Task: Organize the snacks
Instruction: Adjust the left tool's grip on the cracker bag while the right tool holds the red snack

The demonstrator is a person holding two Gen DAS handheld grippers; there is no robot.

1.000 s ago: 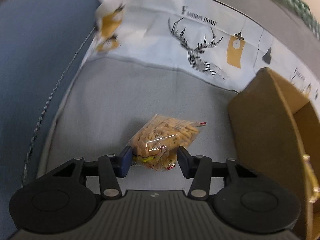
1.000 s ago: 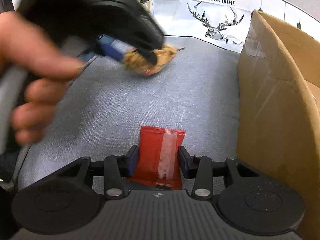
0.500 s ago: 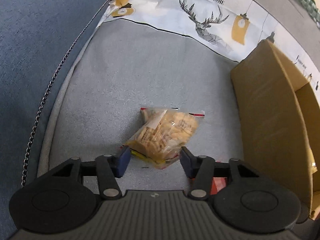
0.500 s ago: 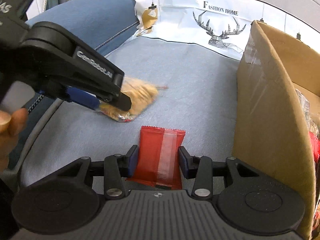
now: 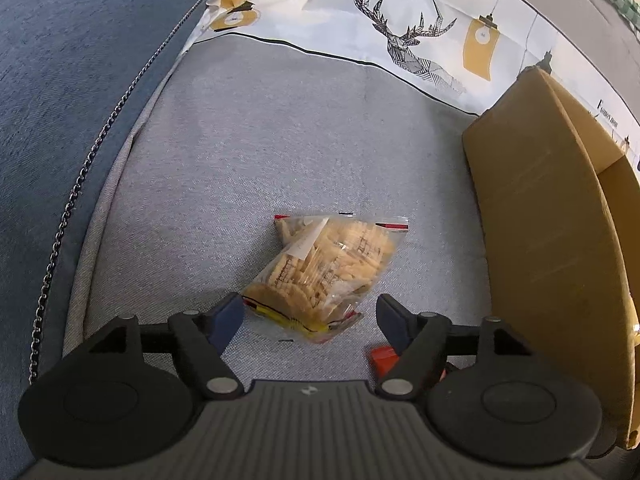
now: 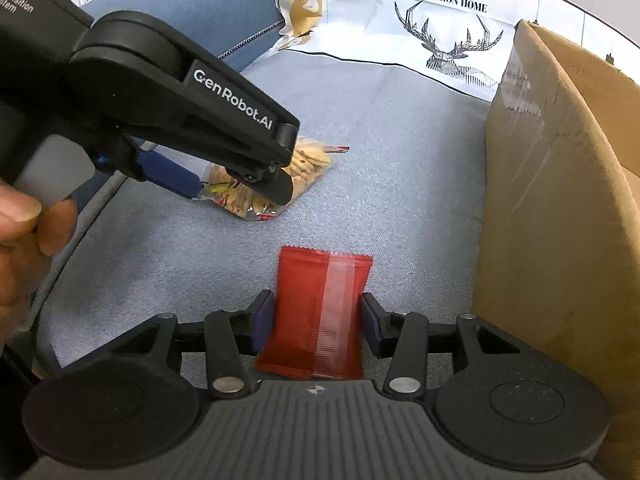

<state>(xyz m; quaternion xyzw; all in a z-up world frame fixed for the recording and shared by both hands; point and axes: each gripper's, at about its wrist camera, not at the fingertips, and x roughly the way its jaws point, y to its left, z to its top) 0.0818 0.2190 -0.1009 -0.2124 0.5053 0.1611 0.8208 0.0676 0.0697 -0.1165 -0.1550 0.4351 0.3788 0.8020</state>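
My left gripper (image 5: 310, 314) is spreading, its jaws clear of the clear bag of biscuits (image 5: 328, 268), which lies on the grey cushion (image 5: 260, 140) just ahead at twelve o'clock. My right gripper (image 6: 316, 320) is easing apart around the red packet (image 6: 320, 312); the pads look barely off its edges, though I can't be sure. The cardboard box (image 6: 560, 200) stands at three o'clock.

Even, soft indoor light, both views sharp, no motion blur. Heavy fisheye bending at edges. Mild glare on the red packet's clear strip (image 6: 336, 308); faint shadow under cracker bag (image 5: 332, 264).
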